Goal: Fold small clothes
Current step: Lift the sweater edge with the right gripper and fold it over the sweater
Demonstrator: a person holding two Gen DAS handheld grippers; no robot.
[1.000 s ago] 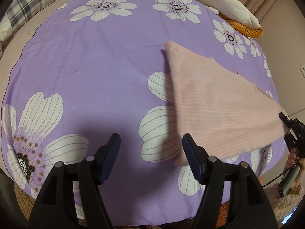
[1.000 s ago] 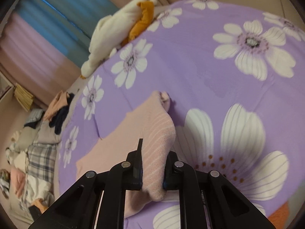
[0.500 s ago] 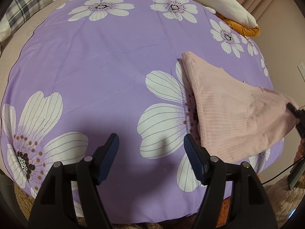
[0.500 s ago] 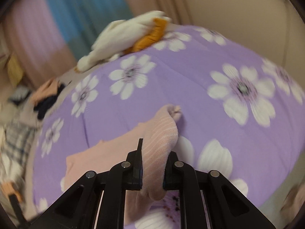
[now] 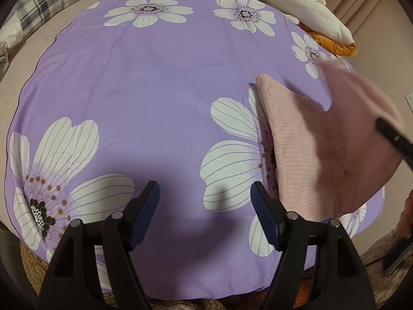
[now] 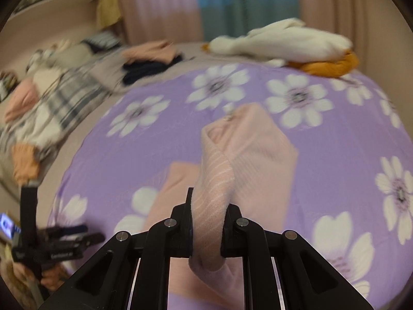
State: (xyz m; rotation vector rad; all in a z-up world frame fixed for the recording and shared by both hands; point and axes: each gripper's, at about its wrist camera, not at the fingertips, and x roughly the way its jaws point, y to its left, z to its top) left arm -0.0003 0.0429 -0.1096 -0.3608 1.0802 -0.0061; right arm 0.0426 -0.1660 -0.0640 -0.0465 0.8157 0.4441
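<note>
A pink striped garment [image 5: 317, 155] lies at the right side of the purple flowered bedspread [image 5: 155, 90]. My right gripper [image 6: 207, 211] is shut on a bunched edge of the pink garment [image 6: 214, 188] and holds it lifted, so one part hangs raised over the part on the bed. The right gripper shows as a dark blurred bar at the right edge of the left wrist view [image 5: 395, 139]. My left gripper [image 5: 205, 201] is open and empty, low over the bedspread's near edge, just left of the garment.
A white and orange plush toy [image 5: 304, 13] lies at the bed's far right. Plaid bedding [image 5: 44, 2] and a pile of other clothes [image 6: 152, 56] lie at the far left. The left gripper and the hand holding it show at the lower left of the right wrist view [image 6: 51, 242].
My right gripper has swung the held edge of the garment up and over toward the bed's far side. The garment has slid right. The left gripper has barely moved.
</note>
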